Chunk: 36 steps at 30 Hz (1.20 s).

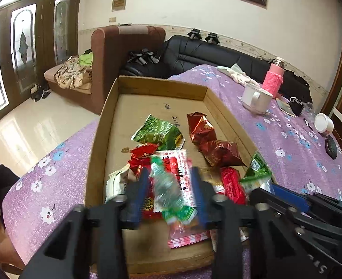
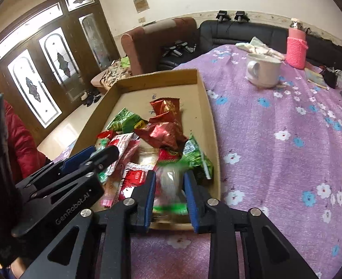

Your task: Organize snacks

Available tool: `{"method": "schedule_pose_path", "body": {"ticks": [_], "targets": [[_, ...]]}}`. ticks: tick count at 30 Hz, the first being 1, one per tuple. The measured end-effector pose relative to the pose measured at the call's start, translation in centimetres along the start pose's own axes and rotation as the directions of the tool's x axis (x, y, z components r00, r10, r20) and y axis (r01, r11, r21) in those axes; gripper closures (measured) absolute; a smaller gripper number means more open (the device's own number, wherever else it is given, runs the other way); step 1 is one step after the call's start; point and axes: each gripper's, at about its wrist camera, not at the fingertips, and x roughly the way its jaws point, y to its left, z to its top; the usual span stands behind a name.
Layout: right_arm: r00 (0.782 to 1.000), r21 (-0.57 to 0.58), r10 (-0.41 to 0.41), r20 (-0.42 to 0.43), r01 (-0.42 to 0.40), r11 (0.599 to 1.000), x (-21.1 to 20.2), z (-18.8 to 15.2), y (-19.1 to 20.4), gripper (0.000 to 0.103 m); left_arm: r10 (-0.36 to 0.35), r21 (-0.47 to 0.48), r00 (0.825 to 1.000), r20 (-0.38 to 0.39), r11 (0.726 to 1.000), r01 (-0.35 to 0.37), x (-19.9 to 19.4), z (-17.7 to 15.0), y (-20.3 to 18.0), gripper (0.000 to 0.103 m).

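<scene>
A shallow cardboard tray lies on the purple cloth and holds several snack packets: a green one, two dark red ones, and a red-and-white one. Over the tray's near end my left gripper is open; a blurred green-and-clear packet hangs loose between its blue pads. Beside it, my right gripper is open too, with a blurred clear-and-green packet between its fingers, over the tray. Each gripper shows in the other's view: the right gripper, the left gripper.
A white mug, a pink knitted bottle, a small white cup and a black oval object stand on the floral cloth to the right. A person's red sleeve is at the left. Sofas stand behind the table.
</scene>
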Motion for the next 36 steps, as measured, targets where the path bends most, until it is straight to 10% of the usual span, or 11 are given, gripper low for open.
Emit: {"method": "schedule_pose_path", "body": {"ticks": [25, 36], "targets": [[0.976, 0.022, -0.169, 0.141, 0.167, 0.986, -8.2, -4.6, -8.1, 0.035, 0.173, 0.015, 0.983, 0.057, 0.985, -0.174, -1.1, -0.1, -0.7, 0.042], [0.963, -0.003, -0.184, 0.199, 0.188, 0.982, -9.4, -5.0, -7.4, 0.031, 0.224, 0.05, 0.967, 0.124, 0.972, -0.231, -2.6, -0.7, -2.6, 0.006]]}}
